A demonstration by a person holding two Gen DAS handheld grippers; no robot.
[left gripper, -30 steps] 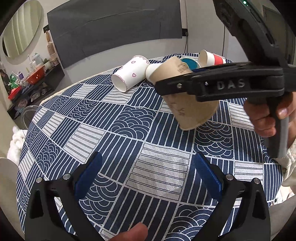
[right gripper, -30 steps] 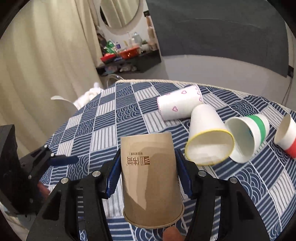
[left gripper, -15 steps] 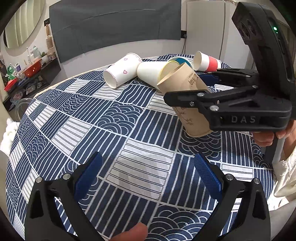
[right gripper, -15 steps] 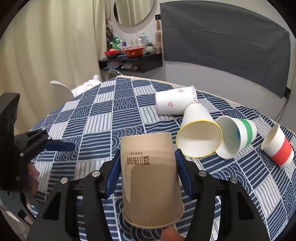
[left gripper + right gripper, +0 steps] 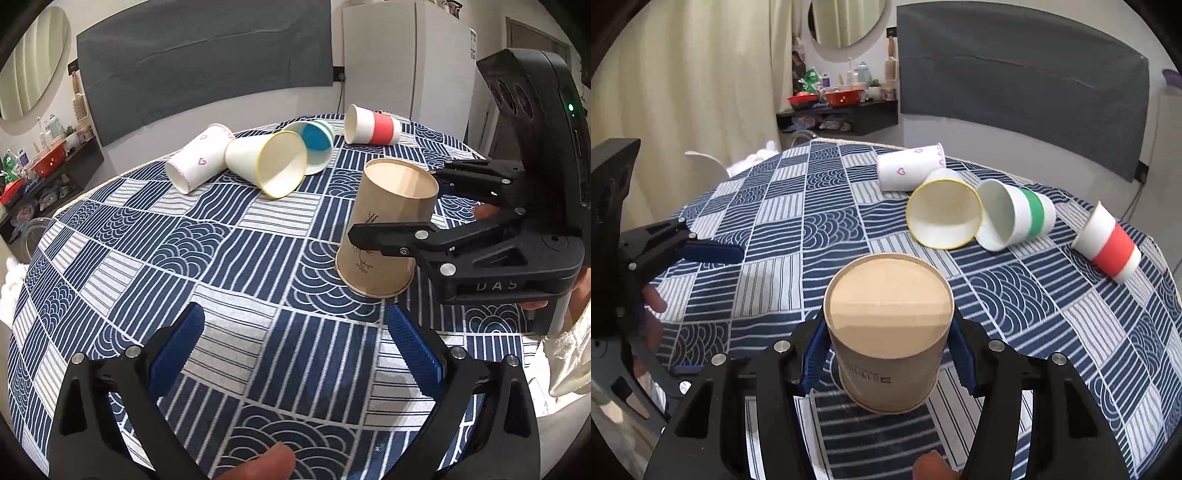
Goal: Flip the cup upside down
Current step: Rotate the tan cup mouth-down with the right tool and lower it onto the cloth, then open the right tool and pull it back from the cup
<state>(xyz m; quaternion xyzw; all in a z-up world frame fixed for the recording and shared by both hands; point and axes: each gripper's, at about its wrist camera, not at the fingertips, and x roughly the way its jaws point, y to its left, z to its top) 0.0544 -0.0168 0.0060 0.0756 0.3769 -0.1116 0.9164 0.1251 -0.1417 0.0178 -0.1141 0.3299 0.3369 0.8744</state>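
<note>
A brown paper cup (image 5: 384,236) stands upside down, rim on the blue patterned tablecloth (image 5: 229,280), slightly tilted. My right gripper (image 5: 886,362) is shut on it, blue pads against both sides; the cup's flat base (image 5: 890,295) faces up. In the left wrist view the right gripper (image 5: 402,210) reaches in from the right. My left gripper (image 5: 295,347) is open and empty, low over the cloth in front of the cup; it also shows at the left of the right wrist view (image 5: 713,254).
Several cups lie on their sides at the back: a heart-print one (image 5: 199,158), a yellow-rimmed one (image 5: 269,166), a green-banded one (image 5: 1015,218) and a red-banded one (image 5: 373,125). The round table's edge curves off left and right.
My right gripper has lowered the brown cup until its rim rests on the cloth. The left gripper has stayed open in about the same place.
</note>
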